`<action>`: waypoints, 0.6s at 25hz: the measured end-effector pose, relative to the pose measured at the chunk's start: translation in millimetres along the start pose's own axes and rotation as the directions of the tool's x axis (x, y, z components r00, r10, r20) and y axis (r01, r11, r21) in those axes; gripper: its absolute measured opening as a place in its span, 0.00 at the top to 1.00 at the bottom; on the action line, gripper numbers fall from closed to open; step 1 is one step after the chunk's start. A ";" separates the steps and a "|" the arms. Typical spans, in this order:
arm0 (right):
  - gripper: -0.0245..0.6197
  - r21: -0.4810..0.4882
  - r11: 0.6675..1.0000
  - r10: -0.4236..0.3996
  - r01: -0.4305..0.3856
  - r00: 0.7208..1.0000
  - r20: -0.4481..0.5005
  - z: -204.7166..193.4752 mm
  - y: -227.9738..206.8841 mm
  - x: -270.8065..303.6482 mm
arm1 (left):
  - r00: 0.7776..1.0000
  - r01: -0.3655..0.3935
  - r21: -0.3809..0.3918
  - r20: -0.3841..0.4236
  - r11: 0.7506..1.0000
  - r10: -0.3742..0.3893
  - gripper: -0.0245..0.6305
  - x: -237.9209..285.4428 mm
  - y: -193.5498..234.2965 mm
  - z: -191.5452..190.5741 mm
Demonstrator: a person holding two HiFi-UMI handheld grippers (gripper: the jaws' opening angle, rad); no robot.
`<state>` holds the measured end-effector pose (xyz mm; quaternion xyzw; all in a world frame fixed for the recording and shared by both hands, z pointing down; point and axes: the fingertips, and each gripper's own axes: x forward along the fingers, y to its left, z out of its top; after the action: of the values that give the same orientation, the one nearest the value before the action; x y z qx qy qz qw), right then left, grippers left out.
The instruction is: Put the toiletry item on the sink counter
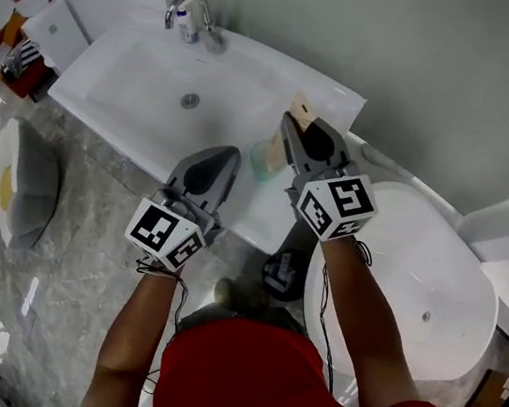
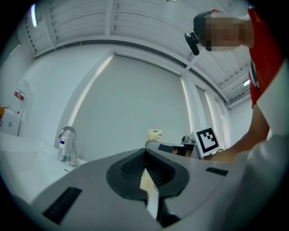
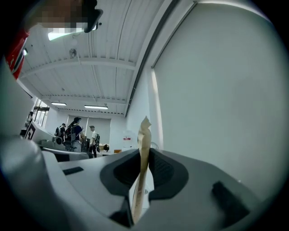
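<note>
In the head view my right gripper (image 1: 296,124) hangs over the right end of the white sink counter (image 1: 332,96). It is shut on a thin beige toiletry sachet (image 1: 300,109) that sticks out past the fingertips. The right gripper view shows the sachet (image 3: 144,133) standing upright, pinched between the dark pads of my right gripper (image 3: 144,155). My left gripper (image 1: 230,155) is over the counter's front edge, jaws together, with nothing sticking out of it. From the left gripper view, my left gripper (image 2: 145,153) points at the wall, and the sachet (image 2: 154,135) shows beyond it.
A chrome faucet (image 1: 191,16) stands behind the basin with its drain (image 1: 190,100). A pale green cup (image 1: 263,159) sits on the counter between the grippers. A white bathtub (image 1: 420,270) lies to the right. Several people stand far off in the right gripper view.
</note>
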<state>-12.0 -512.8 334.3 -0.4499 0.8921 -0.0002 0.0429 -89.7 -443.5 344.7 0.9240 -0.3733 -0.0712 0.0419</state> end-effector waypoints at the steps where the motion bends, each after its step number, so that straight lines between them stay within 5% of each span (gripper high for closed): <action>1: 0.87 -0.004 1.000 -0.007 0.007 1.000 -0.004 -4.4 -1.1 1.8 | 1.000 0.005 0.000 -0.004 1.000 -0.005 0.94 4.4 3.1 -2.7; 15: 0.87 0.036 0.999 -0.005 0.008 0.996 -0.090 -57.4 -10.1 17.2 | 0.997 0.055 -0.040 -0.042 0.998 -0.057 0.94 36.4 22.0 -24.6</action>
<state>-18.5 -534.8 390.6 -0.4515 0.8914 -0.0370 0.0108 -74.9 -484.0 368.2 0.9345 -0.3447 -0.0598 0.0659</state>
